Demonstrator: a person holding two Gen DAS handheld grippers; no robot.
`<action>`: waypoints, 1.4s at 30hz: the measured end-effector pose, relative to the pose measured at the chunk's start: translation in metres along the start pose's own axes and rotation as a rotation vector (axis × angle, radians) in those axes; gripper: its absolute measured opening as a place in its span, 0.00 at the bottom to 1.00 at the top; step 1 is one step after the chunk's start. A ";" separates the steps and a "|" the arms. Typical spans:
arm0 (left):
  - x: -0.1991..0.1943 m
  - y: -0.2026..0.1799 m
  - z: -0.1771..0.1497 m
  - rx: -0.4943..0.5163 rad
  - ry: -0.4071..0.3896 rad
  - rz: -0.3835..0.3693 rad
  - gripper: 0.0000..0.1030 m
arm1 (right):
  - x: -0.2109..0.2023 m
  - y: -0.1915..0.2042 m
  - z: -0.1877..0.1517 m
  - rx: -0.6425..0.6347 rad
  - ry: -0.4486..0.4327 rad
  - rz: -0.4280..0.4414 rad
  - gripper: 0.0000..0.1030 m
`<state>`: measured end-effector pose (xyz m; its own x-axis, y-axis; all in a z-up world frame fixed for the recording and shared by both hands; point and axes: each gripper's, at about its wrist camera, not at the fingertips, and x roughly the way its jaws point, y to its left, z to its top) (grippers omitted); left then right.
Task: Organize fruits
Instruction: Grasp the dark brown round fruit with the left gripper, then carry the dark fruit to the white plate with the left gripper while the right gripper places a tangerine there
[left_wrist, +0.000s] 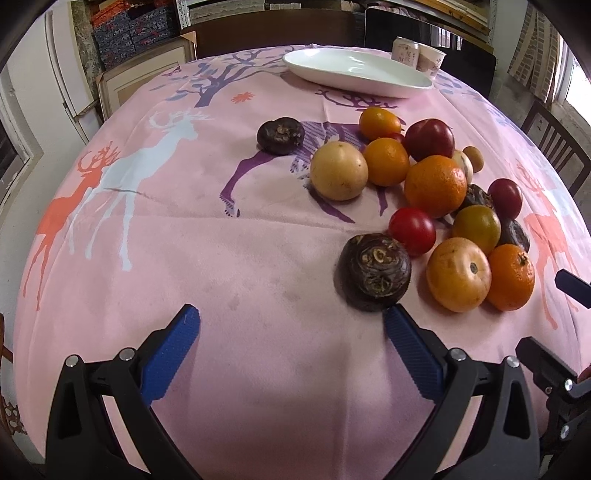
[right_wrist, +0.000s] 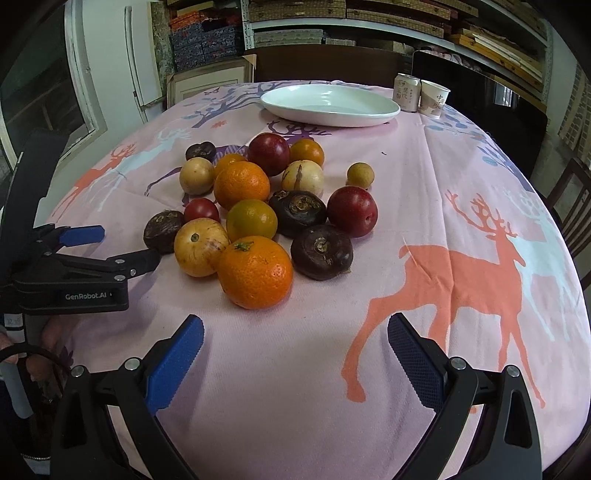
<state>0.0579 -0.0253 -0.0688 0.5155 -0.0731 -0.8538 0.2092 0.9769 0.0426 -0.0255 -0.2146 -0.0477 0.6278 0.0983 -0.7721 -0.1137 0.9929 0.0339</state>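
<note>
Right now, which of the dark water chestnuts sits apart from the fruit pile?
The small dark water chestnut on the purple deer print, toward the white plate. It touches no other fruit; the other dark ones are nestled against oranges or tomatoes.

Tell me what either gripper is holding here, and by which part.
Nothing is held. The left gripper and right gripper are both open over the pink deer-print tablecloth, short of the pile of fruit.

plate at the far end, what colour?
White plate, plain, no pattern; clearest in the right wrist view.
</note>
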 end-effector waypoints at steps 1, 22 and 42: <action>0.001 -0.002 0.002 0.007 -0.001 -0.005 0.96 | 0.000 0.000 0.000 0.001 -0.002 0.003 0.97; -0.015 -0.013 0.013 0.073 -0.069 -0.130 0.39 | -0.001 0.002 0.006 0.011 0.015 -0.022 0.97; -0.022 0.007 0.002 0.038 -0.069 -0.123 0.39 | 0.003 0.017 0.008 -0.014 0.044 0.006 0.89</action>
<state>0.0496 -0.0172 -0.0493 0.5396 -0.2071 -0.8160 0.3052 0.9515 -0.0396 -0.0196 -0.1973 -0.0447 0.5926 0.1007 -0.7991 -0.1279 0.9913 0.0301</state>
